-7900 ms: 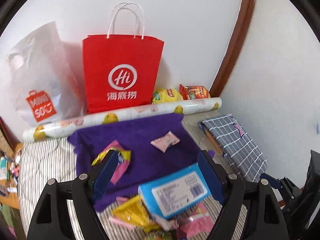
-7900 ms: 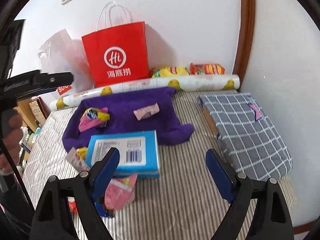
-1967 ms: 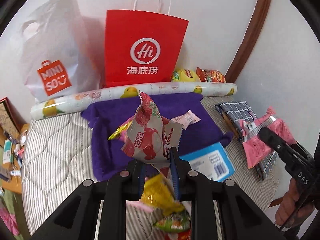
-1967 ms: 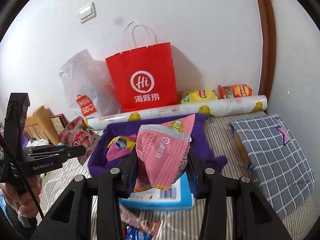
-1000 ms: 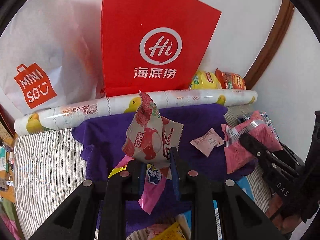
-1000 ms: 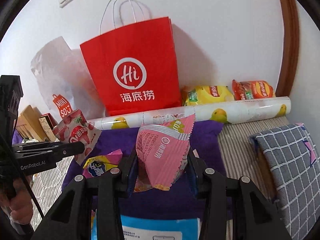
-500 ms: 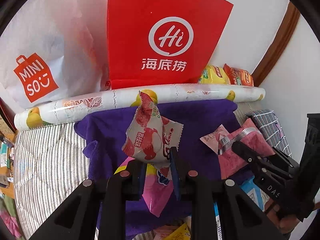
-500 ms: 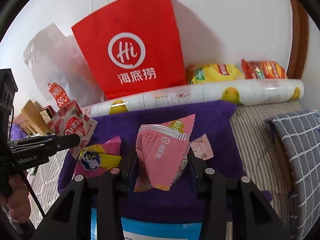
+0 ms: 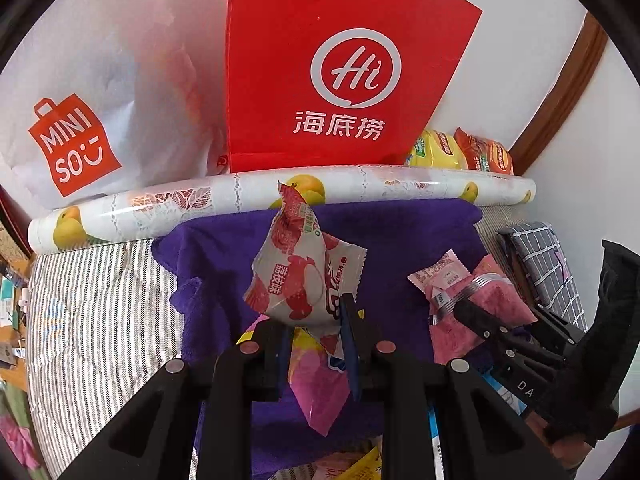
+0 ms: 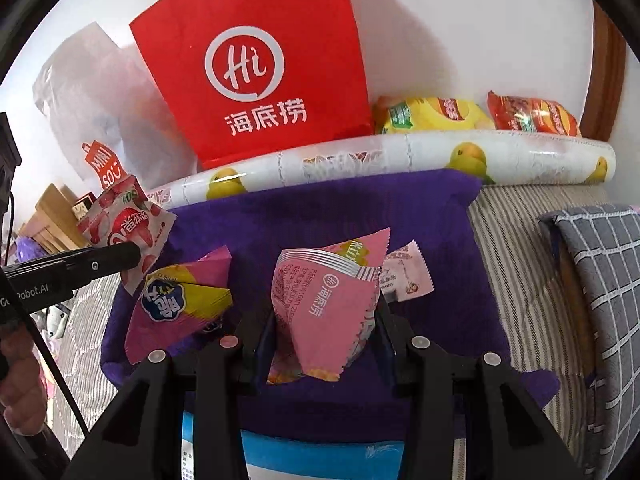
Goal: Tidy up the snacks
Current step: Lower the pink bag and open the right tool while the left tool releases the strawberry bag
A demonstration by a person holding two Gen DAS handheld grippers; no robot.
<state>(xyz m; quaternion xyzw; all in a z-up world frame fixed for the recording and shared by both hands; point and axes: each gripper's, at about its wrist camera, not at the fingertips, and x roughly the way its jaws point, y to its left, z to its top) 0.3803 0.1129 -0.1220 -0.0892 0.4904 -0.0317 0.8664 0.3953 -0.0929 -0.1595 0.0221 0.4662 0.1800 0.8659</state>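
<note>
We judge the sorting about midway. The wide purple fleece cloth (image 10: 328,216) spread on the striped bed cover (image 9: 100,300) seems to be our collecting spot, lying just in front of the long fruit-printed roll (image 10: 400,156) and the tall red paper carrier bag (image 10: 256,56).

Two snacks already lie on the cloth: a magenta-and-yellow foil pouch (image 10: 180,304) at about 8 o'clock from its middle, and a small pale pink sachet (image 10: 408,276) at about 3 o'clock.

Two more are in the air above it. Our right gripper (image 10: 324,340) is clenched on a pink crimped snack packet (image 10: 326,304), held upright between the sachet and the pouch. Our left gripper (image 9: 316,340) is clamped tight on the lower edge of a red-and-white strawberry-print packet (image 9: 300,276), over the cloth's near half. Neither packet has been set down yet.

Left to do, as we judge it: place these two, then fetch the blue flat box (image 10: 320,460) and the loose wrappers (image 9: 352,460) at 6 o'clock, off the cloth's near edge.
</note>
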